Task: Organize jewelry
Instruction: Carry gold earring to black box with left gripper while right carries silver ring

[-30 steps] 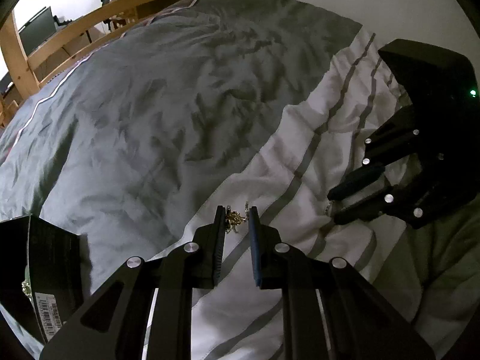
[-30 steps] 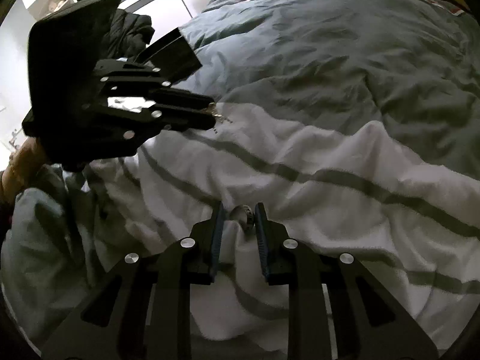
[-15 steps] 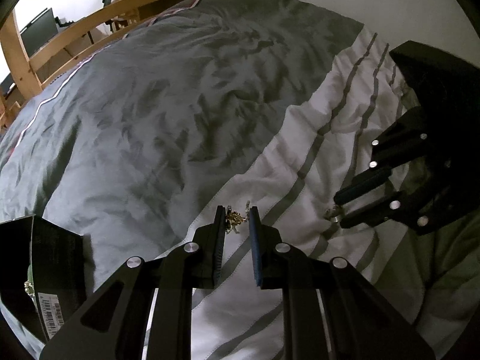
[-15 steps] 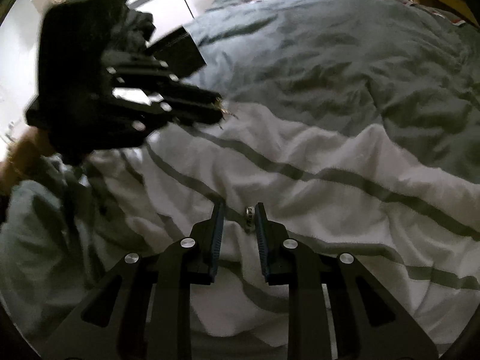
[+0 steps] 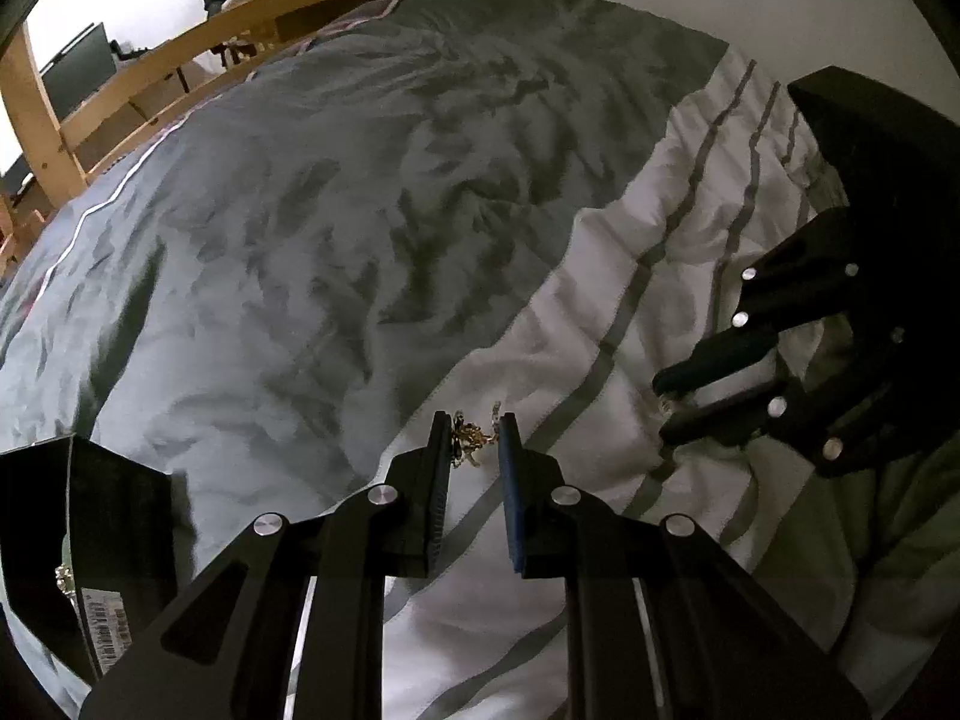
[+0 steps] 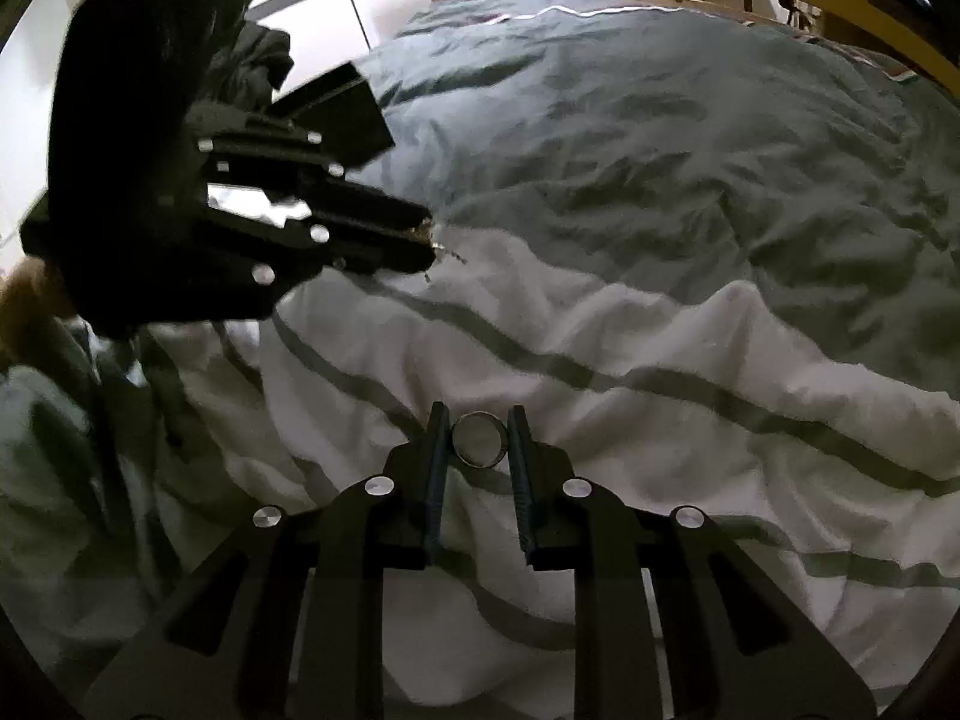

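Observation:
My left gripper (image 5: 474, 420) is shut on a small tangle of gold chain (image 5: 468, 433), held just above the white striped part of the duvet (image 5: 540, 630). In the right wrist view the same left gripper (image 6: 431, 240) shows at the upper left, with the chain (image 6: 427, 234) glinting at its tips. My right gripper (image 6: 477, 408) is shut on a silver ring (image 6: 480, 464), whose opening faces the camera, above the white fabric. From the left wrist view the right gripper (image 5: 663, 408) hangs at the right, close over the bed.
An open black box (image 5: 120, 510) lies on the grey duvet at the lower left and holds a small jewelry piece (image 5: 60, 579); the same box (image 6: 342, 114) shows behind the left gripper. A wooden bed frame (image 5: 180, 60) runs along the far edge. A hand (image 6: 24, 312) holds the left gripper.
The right gripper has come up off the duvet with the ring, which now shows its round opening to the camera. The left gripper with the chain has kept still.

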Motion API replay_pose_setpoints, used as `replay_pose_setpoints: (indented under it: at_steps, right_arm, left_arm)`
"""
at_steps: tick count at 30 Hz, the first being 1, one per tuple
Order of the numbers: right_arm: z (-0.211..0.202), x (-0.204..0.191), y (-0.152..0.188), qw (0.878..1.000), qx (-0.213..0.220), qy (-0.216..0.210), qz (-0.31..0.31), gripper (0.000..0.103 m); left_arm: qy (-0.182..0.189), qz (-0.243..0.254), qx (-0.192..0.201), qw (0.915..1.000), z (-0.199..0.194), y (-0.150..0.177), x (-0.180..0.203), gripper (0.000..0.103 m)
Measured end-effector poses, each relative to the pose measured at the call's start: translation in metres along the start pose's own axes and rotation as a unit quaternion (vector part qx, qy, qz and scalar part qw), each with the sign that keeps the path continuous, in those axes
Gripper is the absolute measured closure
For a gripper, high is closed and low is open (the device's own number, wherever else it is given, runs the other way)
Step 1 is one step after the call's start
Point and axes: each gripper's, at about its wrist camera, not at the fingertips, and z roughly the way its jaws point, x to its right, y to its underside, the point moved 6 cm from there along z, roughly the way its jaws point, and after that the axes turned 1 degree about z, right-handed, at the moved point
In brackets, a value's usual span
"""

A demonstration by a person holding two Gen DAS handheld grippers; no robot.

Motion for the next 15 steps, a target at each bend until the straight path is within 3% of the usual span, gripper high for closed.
replay_pose_setpoints:
  at_steps: [11,15]
  right_arm:
    - [-0.017,0.013,-0.014,0.999,0.038,0.031,0.009,0.083]
    - [-0.022,0.014,-0.021,0.998,0.051,0.038,0.012,0.083]
  left_arm:
    - [-0.027,-0.04,0.055,0.9973,-0.026,-0.013,-0.022,0.088]
    - [-0.057,-0.049,0.08,0.9939,-0.04,-0.02,-0.028,0.088]
